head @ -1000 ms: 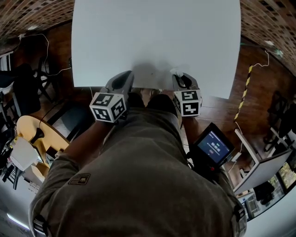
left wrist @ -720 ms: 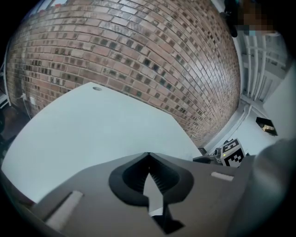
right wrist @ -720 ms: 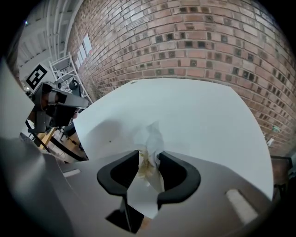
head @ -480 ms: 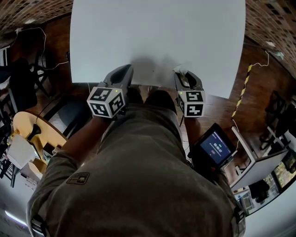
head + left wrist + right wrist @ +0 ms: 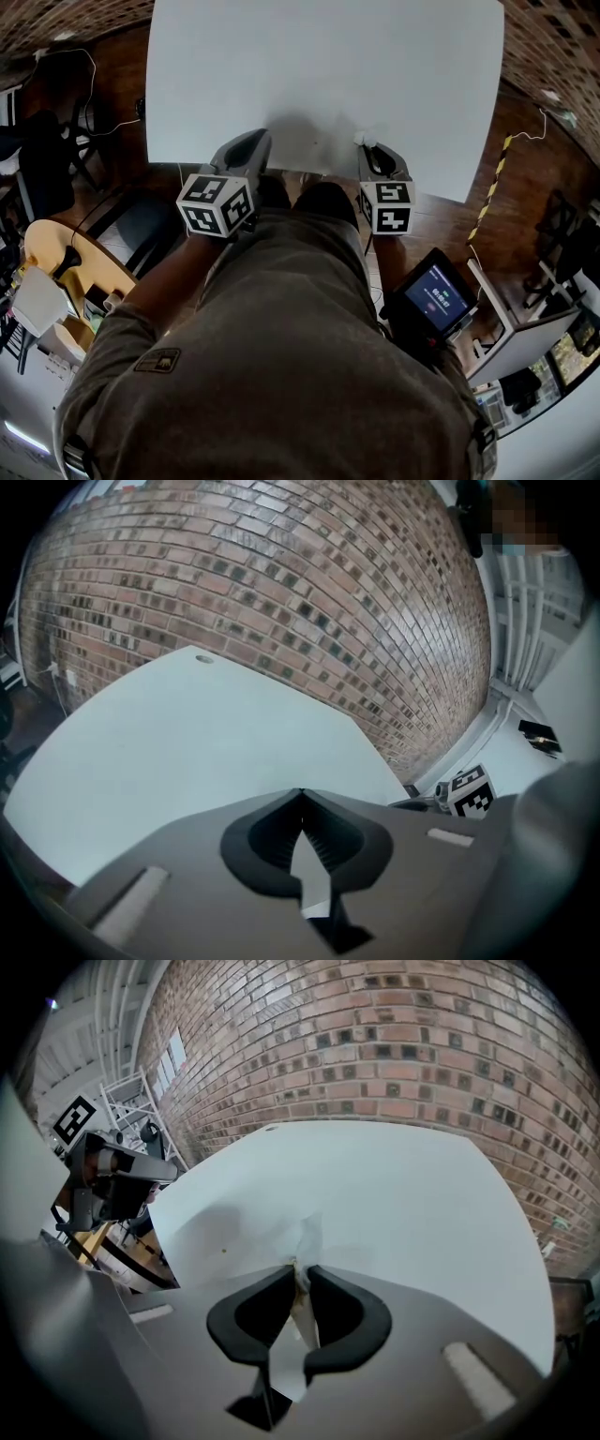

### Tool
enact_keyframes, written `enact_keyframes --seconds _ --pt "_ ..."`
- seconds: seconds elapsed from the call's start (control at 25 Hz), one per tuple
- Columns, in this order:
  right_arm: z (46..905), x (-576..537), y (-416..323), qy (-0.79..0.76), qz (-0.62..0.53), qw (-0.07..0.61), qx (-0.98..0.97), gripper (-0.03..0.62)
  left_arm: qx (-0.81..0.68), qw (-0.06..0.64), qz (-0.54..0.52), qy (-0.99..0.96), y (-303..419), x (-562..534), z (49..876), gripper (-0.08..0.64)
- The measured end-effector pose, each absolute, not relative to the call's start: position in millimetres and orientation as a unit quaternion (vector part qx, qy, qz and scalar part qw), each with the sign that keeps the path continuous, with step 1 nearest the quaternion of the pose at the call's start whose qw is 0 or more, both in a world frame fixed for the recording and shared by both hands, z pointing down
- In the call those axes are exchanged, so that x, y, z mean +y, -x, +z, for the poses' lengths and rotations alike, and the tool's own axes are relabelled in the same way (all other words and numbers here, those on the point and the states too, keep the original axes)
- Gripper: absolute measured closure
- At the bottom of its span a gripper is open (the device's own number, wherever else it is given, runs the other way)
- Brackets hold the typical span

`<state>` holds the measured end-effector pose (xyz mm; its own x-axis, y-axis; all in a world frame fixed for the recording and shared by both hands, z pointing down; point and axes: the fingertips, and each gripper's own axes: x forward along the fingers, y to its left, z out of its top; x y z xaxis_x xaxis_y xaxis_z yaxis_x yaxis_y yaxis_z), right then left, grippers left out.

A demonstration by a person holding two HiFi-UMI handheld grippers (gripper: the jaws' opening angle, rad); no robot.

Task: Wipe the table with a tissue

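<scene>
A: While you stand at the near edge of the white counter [image 5: 319, 66], your right claw [image 5: 300, 1269] has just been closing. The tissue [image 5: 307, 1235] is between its jaws, and the dark pads are pinched on the thin white sheet.

B: In your head view that tissue is only a small crumpled white tuft at the tip of the right claw, right by the counter's near edge. Whether it rests on the top or hangs just above it, I can't tell.

A: Part of the sheet trails back between the pads toward the claw's body, and the rest fans out ahead of the tips.

B: Your left claw [image 5: 300, 797] has its tips together with nothing held. Only pale counter shows through the slit behind them.

A: It sits over the same near edge, to the left of the right claw, with both pointing away from you and downward.

B: A brick wall [image 5: 281, 574] stands beyond the counter's far side. A small lit screen [image 5: 433, 298] is down by your right hip.
</scene>
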<state>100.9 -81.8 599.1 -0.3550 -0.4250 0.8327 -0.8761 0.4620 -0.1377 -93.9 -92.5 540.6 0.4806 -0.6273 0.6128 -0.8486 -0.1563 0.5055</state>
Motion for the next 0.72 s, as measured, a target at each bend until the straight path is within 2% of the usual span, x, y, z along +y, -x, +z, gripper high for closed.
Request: enact_keyframes --seconds 0.72 --pt "604 -79 -34 -0.362 0.286 0.383 -0.800 0.537 -0.513 0.421 0.120 -0.738 127 -90 534 0.558"
